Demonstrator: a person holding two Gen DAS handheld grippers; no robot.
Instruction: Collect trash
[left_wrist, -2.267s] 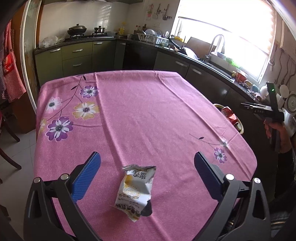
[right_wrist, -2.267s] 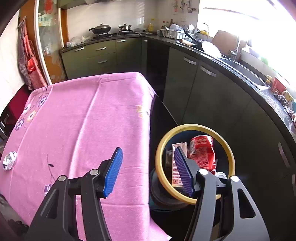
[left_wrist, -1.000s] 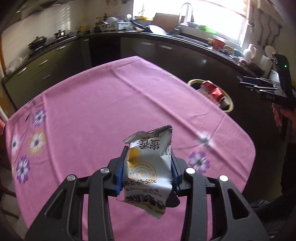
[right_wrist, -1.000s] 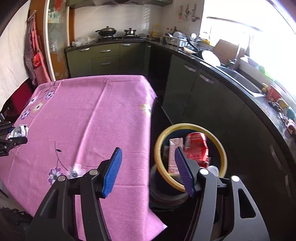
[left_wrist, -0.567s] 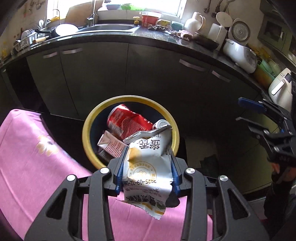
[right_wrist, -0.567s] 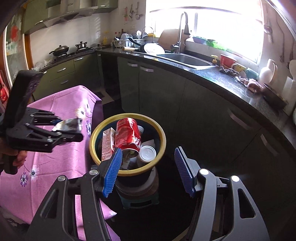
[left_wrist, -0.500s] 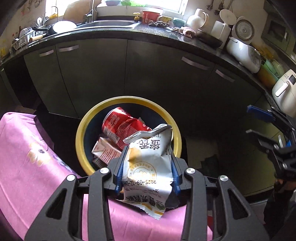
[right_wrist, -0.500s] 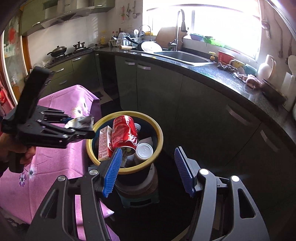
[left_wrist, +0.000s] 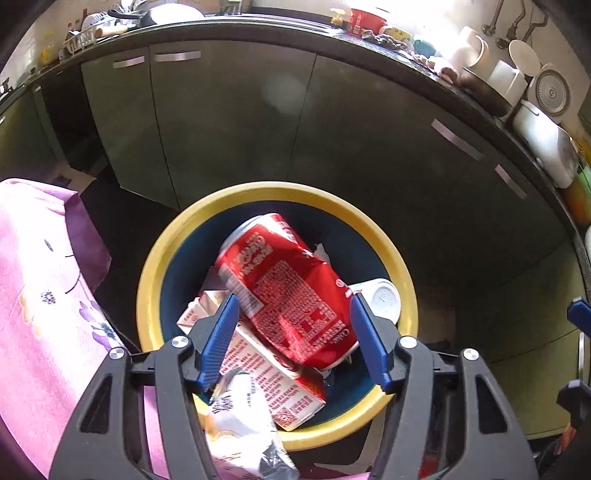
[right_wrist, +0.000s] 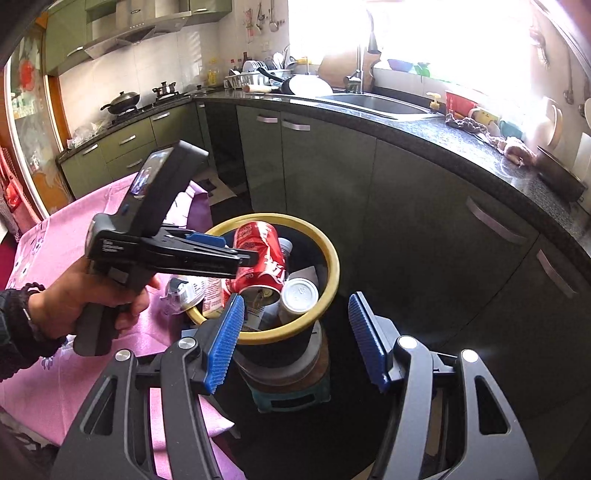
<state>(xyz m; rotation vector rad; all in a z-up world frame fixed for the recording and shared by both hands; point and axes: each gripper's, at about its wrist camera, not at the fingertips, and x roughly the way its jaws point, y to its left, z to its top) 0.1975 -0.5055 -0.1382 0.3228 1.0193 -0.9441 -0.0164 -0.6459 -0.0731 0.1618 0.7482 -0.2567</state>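
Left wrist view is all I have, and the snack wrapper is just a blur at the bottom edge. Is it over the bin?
Observer: In the right wrist view the snack wrapper is loose below the left gripper, whose jaws are opening. It shows just outside the bin's yellow rim, against the pink tablecloth.
Operator: What does the bin stand on?
Observer: A low teal stool beside the table.
Operator: Is the right gripper busy?
Observer: No, the right gripper is open, with nothing between its pads.

A yellow-rimmed dark blue bin (left_wrist: 400, 266) holds a red can (left_wrist: 288, 291); the tablecloth (left_wrist: 37, 295) is pink with purple flowers.
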